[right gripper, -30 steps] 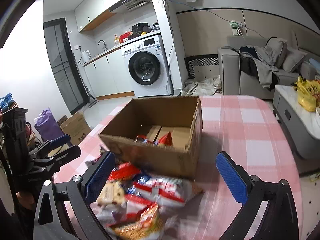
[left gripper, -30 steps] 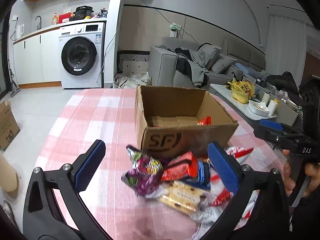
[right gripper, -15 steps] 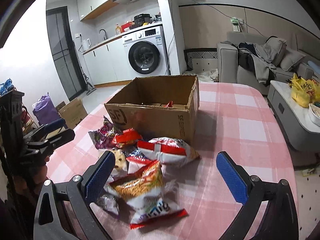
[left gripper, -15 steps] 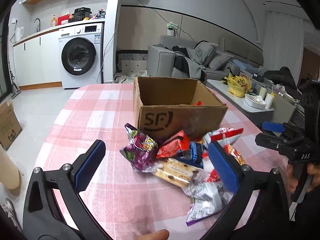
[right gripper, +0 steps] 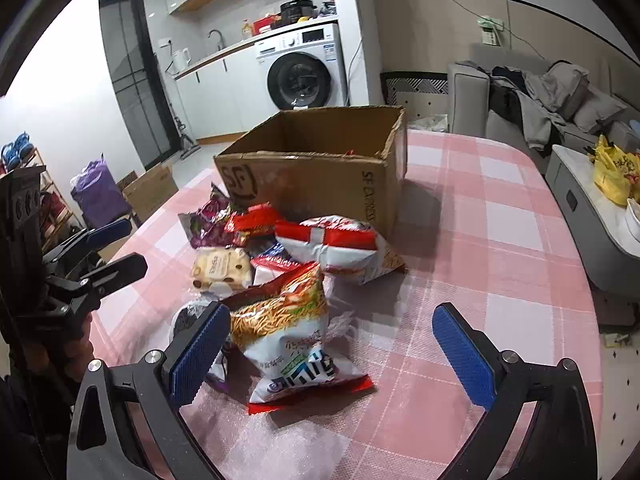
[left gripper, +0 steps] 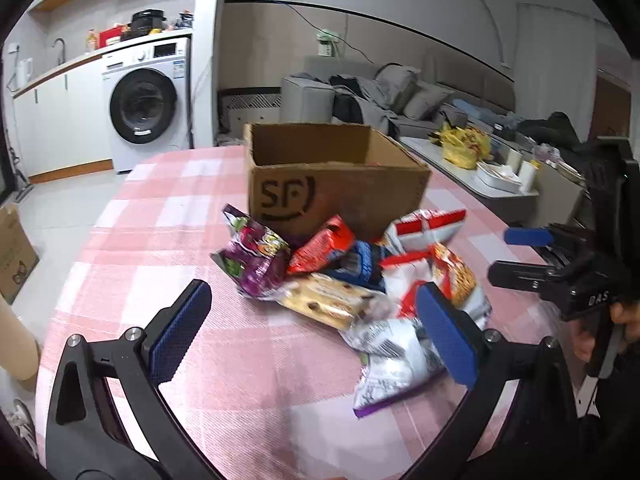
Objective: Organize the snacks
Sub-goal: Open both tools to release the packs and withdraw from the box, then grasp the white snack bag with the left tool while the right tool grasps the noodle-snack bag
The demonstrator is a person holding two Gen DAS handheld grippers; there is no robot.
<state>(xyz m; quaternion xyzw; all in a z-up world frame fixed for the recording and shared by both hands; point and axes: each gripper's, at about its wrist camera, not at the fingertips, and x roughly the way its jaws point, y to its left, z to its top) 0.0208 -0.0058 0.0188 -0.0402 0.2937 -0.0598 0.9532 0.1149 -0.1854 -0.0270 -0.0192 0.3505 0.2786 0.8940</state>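
Note:
An open cardboard box (left gripper: pixel 336 184) (right gripper: pixel 320 176) stands on the pink checked table. A heap of snack packets lies in front of it: a purple bag (left gripper: pixel 252 260) (right gripper: pixel 208 220), a red packet (left gripper: pixel 320 244), a pale biscuit pack (left gripper: pixel 324 300) (right gripper: pixel 222 266), a red-and-white bag (right gripper: pixel 340 244) and a noodle-snack bag (right gripper: pixel 292 332). My left gripper (left gripper: pixel 316 336) is open, low over the near side of the heap. My right gripper (right gripper: pixel 332 356) is open too, its left pad beside the noodle bag. Neither holds anything.
The table (left gripper: pixel 168 216) has bare cloth left of the heap and right of the box (right gripper: pixel 500 208). Beyond it stand a washing machine (left gripper: pixel 146 100), a grey sofa (left gripper: pixel 380 92) and a low table with a yellow bag (left gripper: pixel 464 148). Cardboard boxes sit on the floor.
Both grippers have pulled back and dropped lower, away from the box. More of the snack heap shows, and the box interior is now mostly hidden behind its front wall.

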